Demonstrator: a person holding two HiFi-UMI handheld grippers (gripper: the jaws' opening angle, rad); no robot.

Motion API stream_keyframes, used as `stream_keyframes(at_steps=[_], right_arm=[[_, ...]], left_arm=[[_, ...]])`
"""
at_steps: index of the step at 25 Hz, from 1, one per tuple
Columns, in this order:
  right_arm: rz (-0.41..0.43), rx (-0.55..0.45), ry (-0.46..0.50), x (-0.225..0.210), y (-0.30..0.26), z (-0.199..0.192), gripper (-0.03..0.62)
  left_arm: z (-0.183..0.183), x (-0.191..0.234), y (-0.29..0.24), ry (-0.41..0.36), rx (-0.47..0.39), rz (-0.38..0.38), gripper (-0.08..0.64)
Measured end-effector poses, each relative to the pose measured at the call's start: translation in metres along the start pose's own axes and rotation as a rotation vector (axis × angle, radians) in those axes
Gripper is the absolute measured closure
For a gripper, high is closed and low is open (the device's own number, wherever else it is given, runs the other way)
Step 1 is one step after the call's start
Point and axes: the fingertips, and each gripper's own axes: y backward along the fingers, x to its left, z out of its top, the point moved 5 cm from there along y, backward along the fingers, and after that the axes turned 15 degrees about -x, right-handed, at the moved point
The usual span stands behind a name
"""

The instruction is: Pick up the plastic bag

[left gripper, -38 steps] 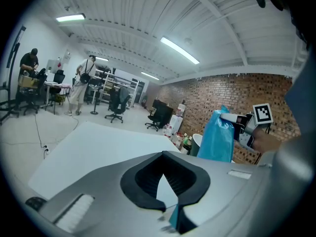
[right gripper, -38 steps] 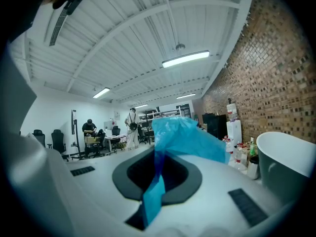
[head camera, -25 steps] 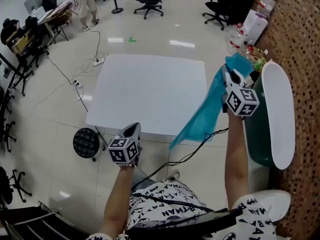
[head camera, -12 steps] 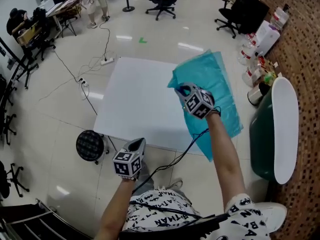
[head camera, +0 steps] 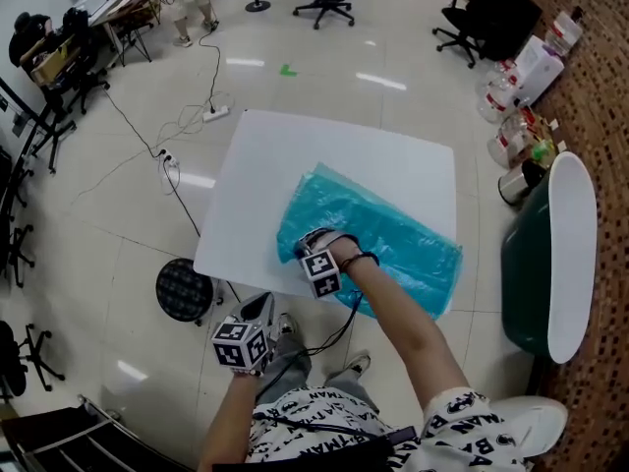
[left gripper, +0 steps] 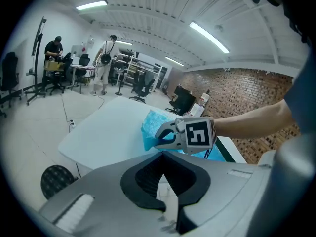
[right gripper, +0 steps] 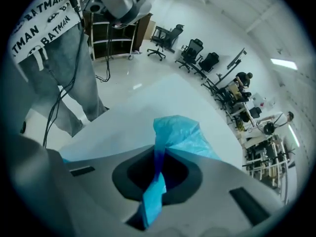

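The blue plastic bag lies spread across the front half of the white table. My right gripper is low at the bag's left end, shut on a bunched strip of it. In the right gripper view that strip runs up between the closed jaws of the right gripper, and the rest of the bag lies ahead on the table. My left gripper hangs off the table's front edge over the floor, shut and holding nothing. In the left gripper view, the left gripper points toward the right gripper and the bag.
A dark green bin with a white oval lid stands right of the table by the brick wall. Bottles sit behind it. A round black stool stands at the table's front left corner. Cables trail over the floor, with office chairs farther back.
My right gripper carried the bag from the right, near the bin, across and down onto the table's front left. The bag went from hanging to lying spread out. The left gripper barely moved.
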Motion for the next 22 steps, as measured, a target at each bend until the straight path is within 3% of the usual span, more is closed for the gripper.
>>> stream_keyframes(at_steps=[6,7,8,9,10,11,13,17,19,22], right_arm=[[-0.012,-0.061,-0.016,0.010,-0.028,0.025,0.559],[-0.019,-0.075,-0.050,0.010,-0.028,0.027,0.516],[-0.025,-0.087,-0.097,0.009,-0.027,0.028,0.407],[-0.035,-0.100,-0.154,0.008,-0.024,0.028,0.346],[-0.052,-0.125,-0.217,0.005,-0.019,0.029,0.345],[-0.076,-0.163,-0.286,0.002,-0.012,0.030,0.305],[-0.154,-0.264,-0.448,-0.005,0.012,0.030,0.179],[-0.422,-0.436,-0.891,-0.004,0.086,-0.003,0.177],[-0.634,-0.420,-1.118,0.017,0.124,-0.050,0.178],[-1.016,-0.314,-1.451,0.096,0.190,-0.125,0.177]], left_arm=[[0.017,0.026,-0.003,-0.003,-0.025,0.037,0.560],[0.021,0.029,-0.003,-0.005,-0.033,0.042,0.560],[0.025,0.033,-0.004,-0.009,-0.041,0.047,0.560],[0.030,0.037,-0.005,-0.012,-0.048,0.051,0.560],[0.034,0.041,-0.006,-0.015,-0.054,0.056,0.560],[0.037,0.045,-0.007,-0.019,-0.060,0.059,0.560],[0.043,0.049,-0.012,-0.036,-0.066,0.052,0.560],[0.048,0.033,-0.043,-0.154,-0.037,-0.051,0.560],[0.042,0.019,-0.068,-0.248,0.014,-0.128,0.560],[0.026,0.006,-0.105,-0.338,0.109,-0.214,0.560]])
